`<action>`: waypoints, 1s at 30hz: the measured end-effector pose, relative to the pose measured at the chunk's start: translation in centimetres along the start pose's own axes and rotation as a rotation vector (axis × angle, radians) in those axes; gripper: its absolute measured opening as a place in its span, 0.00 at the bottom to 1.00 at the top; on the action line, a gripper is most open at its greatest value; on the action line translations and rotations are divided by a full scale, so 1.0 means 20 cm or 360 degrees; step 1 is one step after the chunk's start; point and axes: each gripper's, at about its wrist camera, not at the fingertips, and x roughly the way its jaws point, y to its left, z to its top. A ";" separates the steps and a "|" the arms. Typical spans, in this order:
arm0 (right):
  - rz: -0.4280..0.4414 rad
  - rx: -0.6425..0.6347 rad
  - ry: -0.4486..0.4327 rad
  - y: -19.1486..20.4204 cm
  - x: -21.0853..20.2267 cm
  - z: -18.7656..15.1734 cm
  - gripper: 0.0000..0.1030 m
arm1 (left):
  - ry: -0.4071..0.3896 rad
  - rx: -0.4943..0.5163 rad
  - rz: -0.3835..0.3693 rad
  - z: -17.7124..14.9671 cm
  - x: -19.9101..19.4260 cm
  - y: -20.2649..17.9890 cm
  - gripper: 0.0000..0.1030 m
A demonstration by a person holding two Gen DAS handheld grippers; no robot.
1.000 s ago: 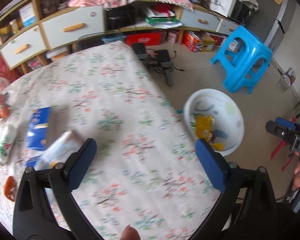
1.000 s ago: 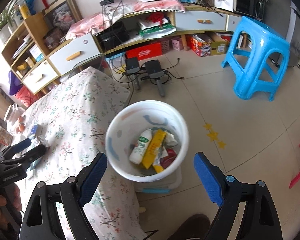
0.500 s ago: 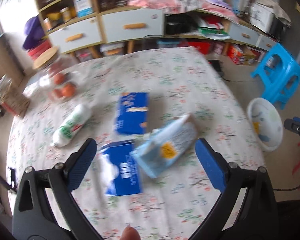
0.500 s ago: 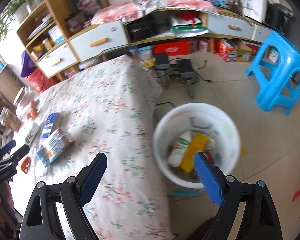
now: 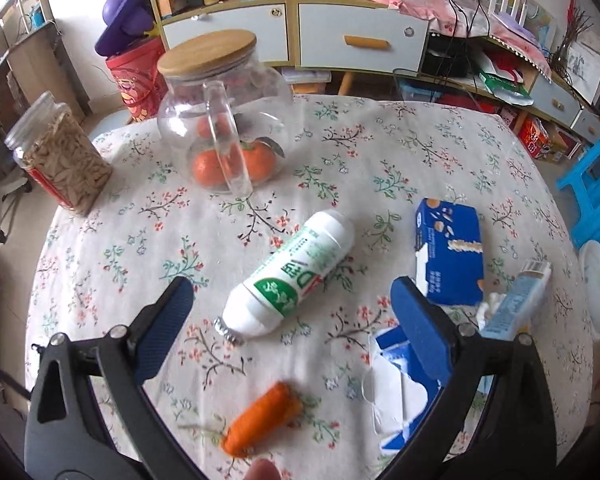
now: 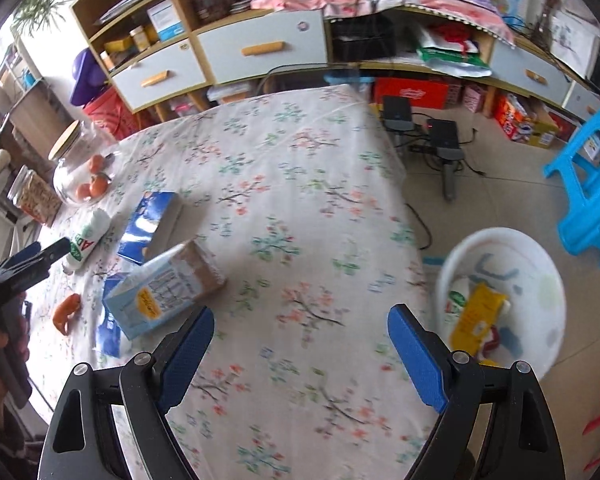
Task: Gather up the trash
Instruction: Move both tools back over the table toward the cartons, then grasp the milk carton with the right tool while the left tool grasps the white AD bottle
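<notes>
A white bottle with a green label (image 5: 290, 276) lies on the floral tablecloth, just ahead of my open, empty left gripper (image 5: 288, 320). An orange peel (image 5: 262, 420) lies below it. A dark blue carton (image 5: 450, 256), a light blue carton (image 5: 514, 304) and a torn blue-and-white wrapper (image 5: 396, 384) lie to the right. My right gripper (image 6: 300, 344) is open and empty above the table's near side. The white trash bin (image 6: 540, 264) stands on the floor at right, holding a yellow pack and a bottle. The light blue carton (image 6: 164, 292) lies left of the right gripper.
A glass jar of oranges with a wooden lid (image 5: 224, 120) and a jar of snacks (image 5: 60, 160) stand at the table's far left. A blue stool (image 6: 588, 184), power adapters and cables (image 6: 440, 140) are on the floor. Shelves and drawers (image 6: 260, 48) line the wall.
My left gripper has swung from the bin side over the table and now faces the white bottle. My right gripper has moved from above the bin to above the table's edge.
</notes>
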 end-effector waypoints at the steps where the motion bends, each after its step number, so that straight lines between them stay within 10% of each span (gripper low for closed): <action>1: 0.0010 -0.0002 0.0006 0.02 0.01 0.01 0.87 | 0.0006 0.0001 -0.0011 0.01 0.03 0.01 0.96; 8: 0.0138 -0.0018 0.0099 0.18 0.15 0.05 0.88 | 0.0089 -0.0024 -0.0092 0.03 0.15 0.04 0.94; 16: 0.0365 0.0015 0.0306 0.34 0.33 0.02 0.87 | 0.0260 -0.0021 -0.0199 -0.05 0.21 0.05 0.44; 30: 0.0519 0.0296 0.0373 0.41 0.51 0.09 0.88 | 0.0363 -0.0094 -0.0259 -0.21 0.06 0.07 0.42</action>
